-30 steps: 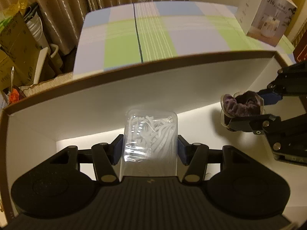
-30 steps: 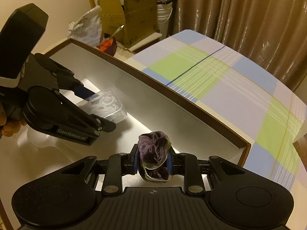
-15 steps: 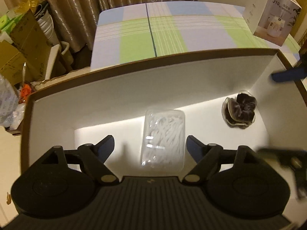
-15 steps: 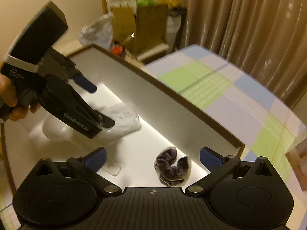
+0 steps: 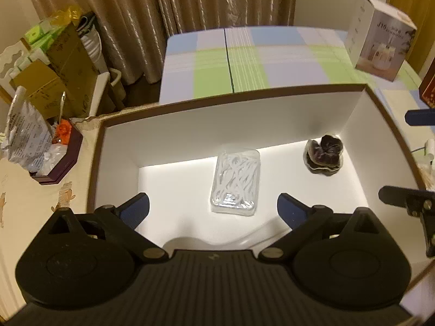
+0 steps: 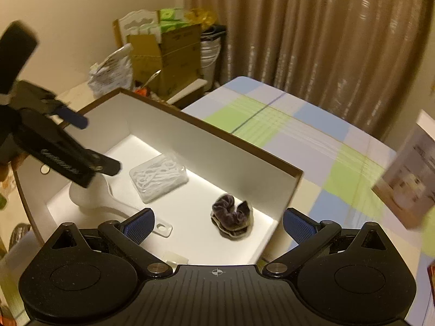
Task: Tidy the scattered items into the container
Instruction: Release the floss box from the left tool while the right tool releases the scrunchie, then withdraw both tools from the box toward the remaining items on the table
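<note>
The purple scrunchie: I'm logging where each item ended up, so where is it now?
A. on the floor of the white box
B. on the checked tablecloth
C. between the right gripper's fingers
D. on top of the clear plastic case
A: the purple scrunchie lies on the white box floor, apart from the clear plastic case.

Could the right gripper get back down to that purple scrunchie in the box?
Probably yes. The right gripper is open and empty, the scrunchie lies alone on the box floor just beyond it, and nothing sits between them.
</note>
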The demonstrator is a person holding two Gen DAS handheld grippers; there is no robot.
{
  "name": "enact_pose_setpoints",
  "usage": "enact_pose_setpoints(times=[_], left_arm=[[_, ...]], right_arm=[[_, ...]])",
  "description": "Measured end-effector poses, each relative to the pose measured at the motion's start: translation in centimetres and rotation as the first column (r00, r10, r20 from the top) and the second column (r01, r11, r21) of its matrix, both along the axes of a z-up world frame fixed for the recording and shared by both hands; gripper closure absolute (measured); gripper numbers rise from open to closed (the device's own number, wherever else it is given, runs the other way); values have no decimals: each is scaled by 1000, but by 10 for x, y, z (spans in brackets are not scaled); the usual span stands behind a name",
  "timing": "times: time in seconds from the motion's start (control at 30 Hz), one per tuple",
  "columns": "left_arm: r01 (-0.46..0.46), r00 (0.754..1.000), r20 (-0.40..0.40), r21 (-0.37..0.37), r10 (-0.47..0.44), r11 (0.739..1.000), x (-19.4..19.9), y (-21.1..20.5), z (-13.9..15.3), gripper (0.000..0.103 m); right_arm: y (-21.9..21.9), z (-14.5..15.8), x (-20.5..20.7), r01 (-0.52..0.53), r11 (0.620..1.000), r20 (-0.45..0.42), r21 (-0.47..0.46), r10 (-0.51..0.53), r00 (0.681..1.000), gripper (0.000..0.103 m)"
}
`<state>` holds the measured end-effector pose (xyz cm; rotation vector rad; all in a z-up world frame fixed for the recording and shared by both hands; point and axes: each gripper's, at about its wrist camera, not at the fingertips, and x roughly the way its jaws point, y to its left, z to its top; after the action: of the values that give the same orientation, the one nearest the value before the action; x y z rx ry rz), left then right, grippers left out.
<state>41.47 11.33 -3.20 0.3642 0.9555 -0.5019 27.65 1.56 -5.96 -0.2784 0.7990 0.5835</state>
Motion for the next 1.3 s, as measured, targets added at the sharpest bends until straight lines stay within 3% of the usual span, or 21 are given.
enact_pose_setpoints(times=[0.53, 1.3], left_arm=[[-64, 994, 84, -46, 68, 997, -70, 35, 39, 3], [-153, 988, 21, -67, 155, 986, -166, 66, 30, 3]], right_arm=[[-25, 29, -60, 40, 997, 27, 60, -41, 999, 0], [-48, 19, -142, 1, 997, -30, 76, 1, 1000, 0]])
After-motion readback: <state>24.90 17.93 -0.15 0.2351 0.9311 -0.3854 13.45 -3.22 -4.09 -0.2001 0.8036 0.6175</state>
